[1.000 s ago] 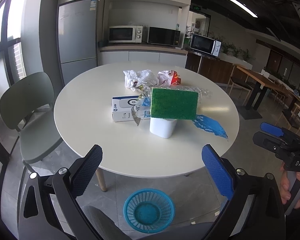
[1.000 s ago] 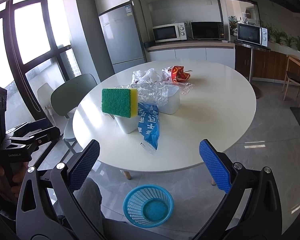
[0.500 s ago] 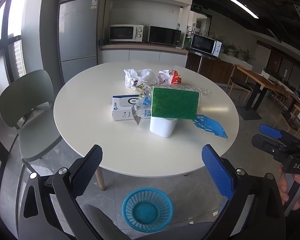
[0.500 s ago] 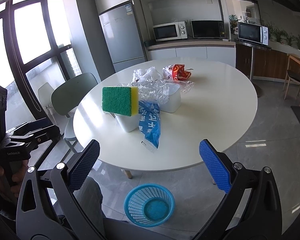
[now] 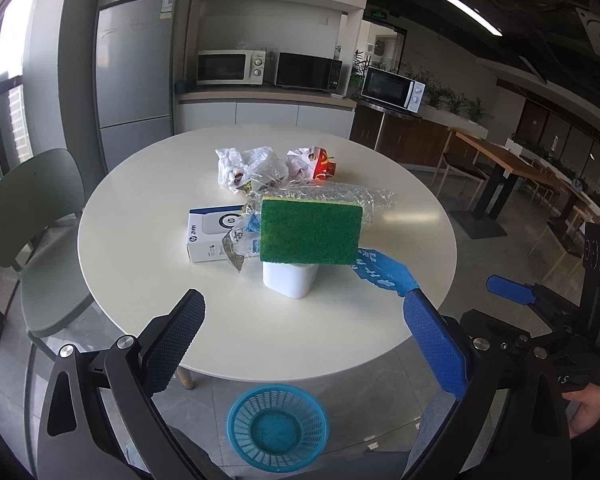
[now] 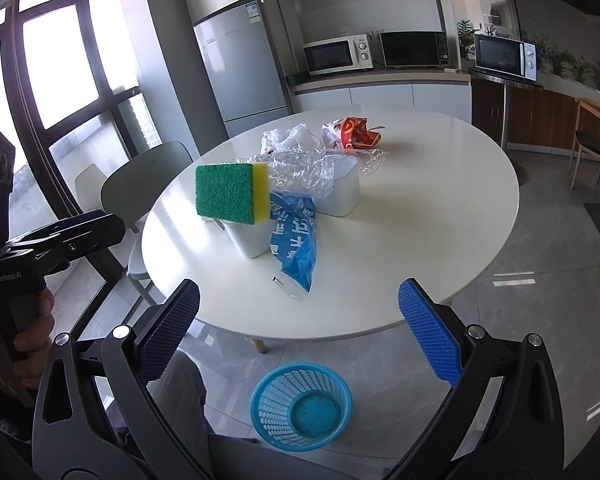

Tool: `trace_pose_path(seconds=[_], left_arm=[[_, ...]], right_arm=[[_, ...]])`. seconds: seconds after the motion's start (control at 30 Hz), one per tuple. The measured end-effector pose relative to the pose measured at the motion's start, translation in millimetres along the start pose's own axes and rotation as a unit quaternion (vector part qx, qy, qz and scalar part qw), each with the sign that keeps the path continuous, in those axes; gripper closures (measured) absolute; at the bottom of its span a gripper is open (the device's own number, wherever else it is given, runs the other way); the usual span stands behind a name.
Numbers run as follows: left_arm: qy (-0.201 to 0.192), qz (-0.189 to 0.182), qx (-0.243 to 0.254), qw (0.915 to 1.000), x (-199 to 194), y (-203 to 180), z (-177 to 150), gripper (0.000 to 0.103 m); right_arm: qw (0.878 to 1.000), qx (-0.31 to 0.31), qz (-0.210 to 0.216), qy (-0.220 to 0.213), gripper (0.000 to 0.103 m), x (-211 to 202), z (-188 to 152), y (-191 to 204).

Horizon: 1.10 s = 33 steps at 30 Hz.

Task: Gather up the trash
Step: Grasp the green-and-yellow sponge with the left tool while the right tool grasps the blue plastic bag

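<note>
We've got both tools spread wide, left tool (image 5: 304,336) and right tool (image 6: 300,328), empty; trash sits on the bench (image 5: 140,216); blue basket (image 6: 301,410) on the floor below.

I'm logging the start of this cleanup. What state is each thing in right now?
left gripper: open, empty, short of the table.
right gripper: open, empty.
blue basket: upright on the floor, empty.
sponge: on top of the white cup.
white cup: standing on the table.
blue wrapper: flat on the table.
clear plastic film: crumpled.
red wrapper: crumpled.
white box: lying flat, closed.
</note>
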<state>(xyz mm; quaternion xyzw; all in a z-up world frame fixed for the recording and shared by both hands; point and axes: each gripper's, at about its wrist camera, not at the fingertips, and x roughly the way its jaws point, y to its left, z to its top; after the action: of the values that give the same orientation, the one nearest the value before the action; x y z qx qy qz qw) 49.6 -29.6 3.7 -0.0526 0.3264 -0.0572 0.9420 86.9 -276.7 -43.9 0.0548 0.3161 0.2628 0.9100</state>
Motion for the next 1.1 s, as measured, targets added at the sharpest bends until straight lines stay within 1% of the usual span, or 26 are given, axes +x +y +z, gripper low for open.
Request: trace_pose_path(seconds=[0.17,0.4,0.5,0.7,0.8,0.9,0.93,0.97,1.03,1.07,1.1], left_arm=[[0.005,-0.001,-0.005,1.0000,15,-8,13,0.006],[0.025,0.015,0.014,0.9995,49,-23,30,0.006],[0.032,0.025,0.012,0.9991,68,-27,38,0.006],[0.061,0.052,-0.006,0.9967,106,-19,47,0.006],[0.070,0.051,-0.008,0.9962,116,-15,47,0.006],[0.069,0.053,-0.008,0.9962,119,-12,48,0.006],[0.068,0.049,-0.014,0.9964,119,-10,48,0.007],[0.069,0.042,-0.019,0.9966,120,-7,49,0.010],[0.070,0.036,-0.022,0.9967,122,-5,51,0.013],[0.068,0.038,-0.020,0.9968,122,-5,52,0.013],[0.065,0.040,-0.016,0.9969,121,-4,52,0.014]], right_arm=[[1.000,0.007,-0.001,0.006,0.008,8,-1,-7],[1.000,0.009,-0.001,0.023,0.008,23,-5,-11],[1.000,0.013,0.003,0.028,0.008,32,-4,-15],[0.999,0.020,0.015,0.033,0.008,51,3,-22],[0.999,0.019,0.026,0.034,0.008,61,7,-20],[0.999,0.014,0.033,0.038,0.008,74,10,-17],[0.999,0.014,0.034,0.037,0.008,77,11,-16],[0.999,0.015,0.037,0.035,0.008,79,12,-15],[0.999,0.017,0.040,0.030,0.015,83,14,-15],[0.999,0.018,0.037,0.030,0.032,85,15,-15],[0.999,0.021,0.034,0.034,0.045,87,16,-16]])
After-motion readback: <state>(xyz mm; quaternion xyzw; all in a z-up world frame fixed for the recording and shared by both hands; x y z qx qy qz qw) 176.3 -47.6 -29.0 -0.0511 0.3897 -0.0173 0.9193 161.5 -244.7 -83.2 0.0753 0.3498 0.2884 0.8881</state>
